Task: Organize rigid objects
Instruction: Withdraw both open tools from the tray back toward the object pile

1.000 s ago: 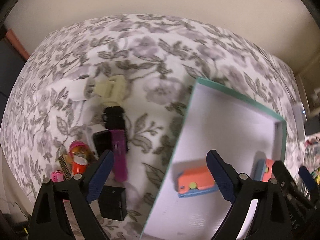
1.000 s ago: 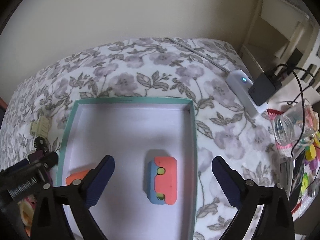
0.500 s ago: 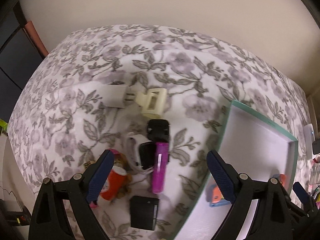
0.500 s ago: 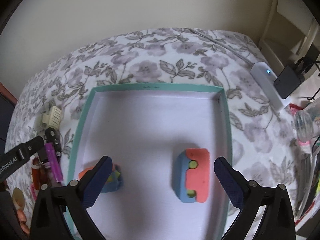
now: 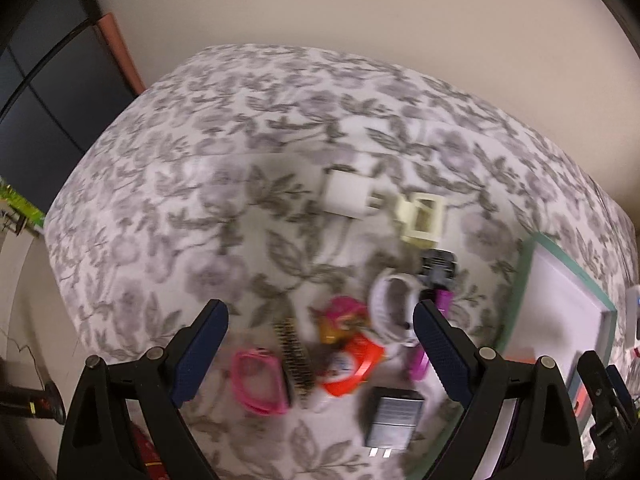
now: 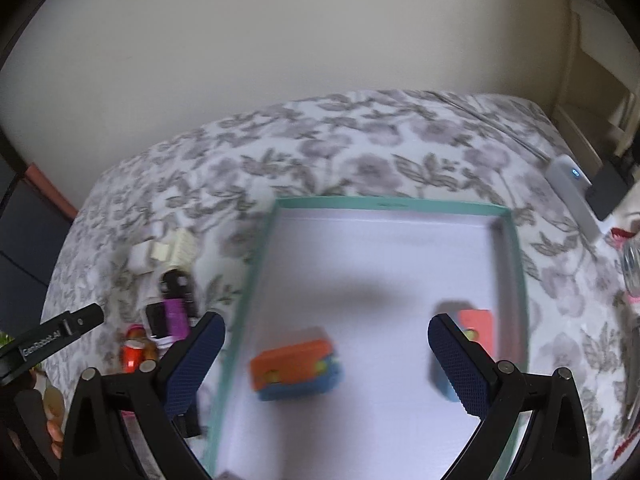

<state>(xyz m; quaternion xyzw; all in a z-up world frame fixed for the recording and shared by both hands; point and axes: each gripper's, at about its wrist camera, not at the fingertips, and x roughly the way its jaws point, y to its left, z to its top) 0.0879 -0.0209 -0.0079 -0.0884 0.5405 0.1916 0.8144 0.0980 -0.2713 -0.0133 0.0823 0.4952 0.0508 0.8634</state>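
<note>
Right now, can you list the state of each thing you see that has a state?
Left gripper: open, empty, above the loose items.
Right gripper: open, empty, above the box.
Box: open, no lid, two blocks inside.
Orange and blue block: lying in the box.
Second block: in the box, near its right wall.
White charger: unplugged, on the cloth.

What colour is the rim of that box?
Teal green rim, white inside; clearest in the right wrist view.

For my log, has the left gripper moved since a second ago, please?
Yes: the left gripper swung left, away from the teal-rimmed white tray, over the clutter.
</note>
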